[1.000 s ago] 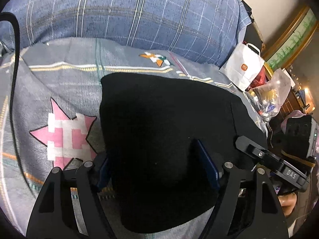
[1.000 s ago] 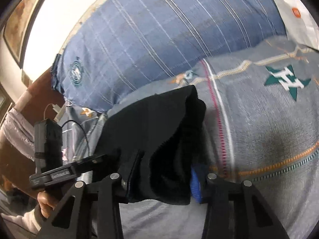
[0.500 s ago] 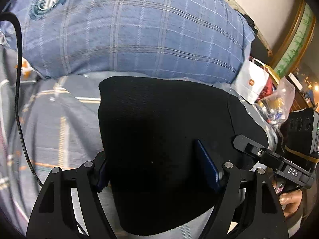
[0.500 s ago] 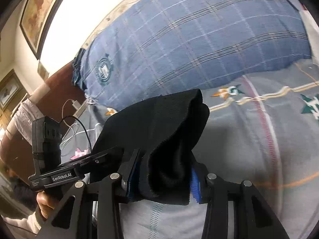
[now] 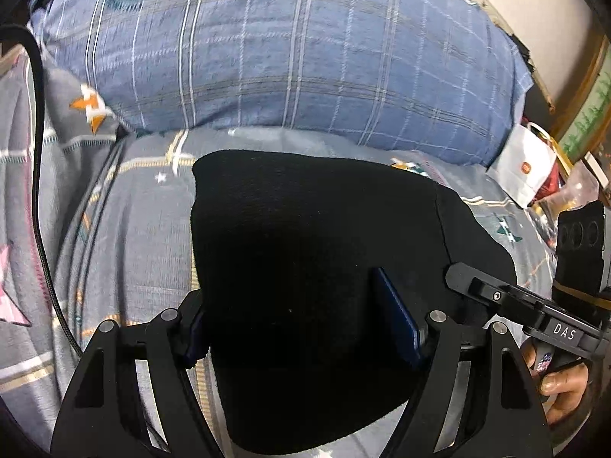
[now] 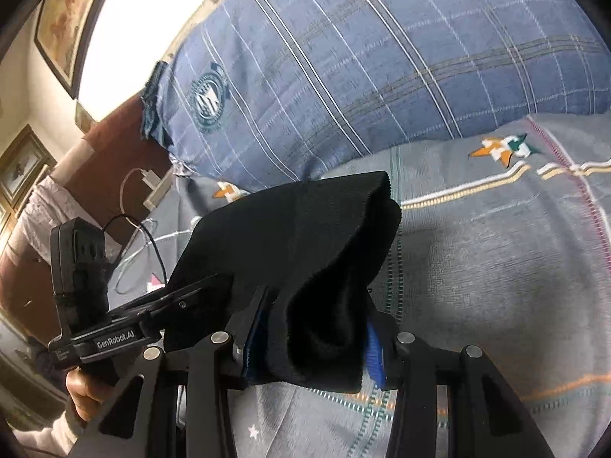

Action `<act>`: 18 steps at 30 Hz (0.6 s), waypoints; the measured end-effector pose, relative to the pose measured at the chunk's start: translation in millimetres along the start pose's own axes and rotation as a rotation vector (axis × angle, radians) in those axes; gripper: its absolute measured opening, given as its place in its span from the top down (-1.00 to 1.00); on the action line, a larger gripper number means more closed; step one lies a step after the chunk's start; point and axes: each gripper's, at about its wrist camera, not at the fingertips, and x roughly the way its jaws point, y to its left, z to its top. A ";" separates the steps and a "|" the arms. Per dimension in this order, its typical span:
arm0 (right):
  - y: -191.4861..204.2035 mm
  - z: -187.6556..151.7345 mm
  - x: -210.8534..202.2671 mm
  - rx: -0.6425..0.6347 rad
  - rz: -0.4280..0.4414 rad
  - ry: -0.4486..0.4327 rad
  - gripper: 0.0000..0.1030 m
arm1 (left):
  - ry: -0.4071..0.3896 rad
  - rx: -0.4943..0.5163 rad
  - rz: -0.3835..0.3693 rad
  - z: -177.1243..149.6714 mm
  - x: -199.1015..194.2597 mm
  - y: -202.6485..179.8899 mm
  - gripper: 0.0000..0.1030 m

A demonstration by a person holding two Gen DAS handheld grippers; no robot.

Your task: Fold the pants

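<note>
The folded black pants (image 5: pixel 313 267) hang as a thick bundle above the grey patterned bedspread (image 5: pixel 126 229). My left gripper (image 5: pixel 301 324) is shut on one end of the bundle, its blue pads pressed into both sides. My right gripper (image 6: pixel 309 347) is shut on the other end of the black pants (image 6: pixel 298 244), where the folded layers bulge between the blue pads. In the left wrist view the right gripper (image 5: pixel 534 309) shows at the right edge, held by a hand (image 5: pixel 561 385). The right wrist view catches the left gripper (image 6: pixel 126 328) at the left.
A large blue plaid pillow (image 5: pixel 298 49) lies just beyond the pants. A white paper bag (image 5: pixel 523 171) and clutter sit at the right edge of the bed. A black cable (image 5: pixel 38 191) crosses the bedspread on the left; a white charger (image 6: pixel 152 187) lies near the pillow.
Both grippers carried the pants toward the pillow, which now fills more of both views. The pink star on the bedspread has slid out to the left edge. The grips look unchanged.
</note>
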 end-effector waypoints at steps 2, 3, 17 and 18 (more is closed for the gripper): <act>-4.2 0.5 11.4 0.004 -0.017 0.018 0.18 | 0.020 -0.021 -0.001 -2.7 14.3 8.2 -0.49; -7.3 0.0 17.8 0.003 -0.028 0.029 0.18 | 0.027 -0.028 0.002 -4.3 21.2 11.5 -0.49; 17.6 8.2 -17.9 -0.197 -0.239 -0.060 0.08 | -0.033 -0.028 0.055 10.0 3.0 21.5 -0.49; 25.8 10.4 -20.4 -0.230 -0.224 -0.068 0.08 | -0.036 -0.028 0.059 12.7 2.2 21.9 -0.49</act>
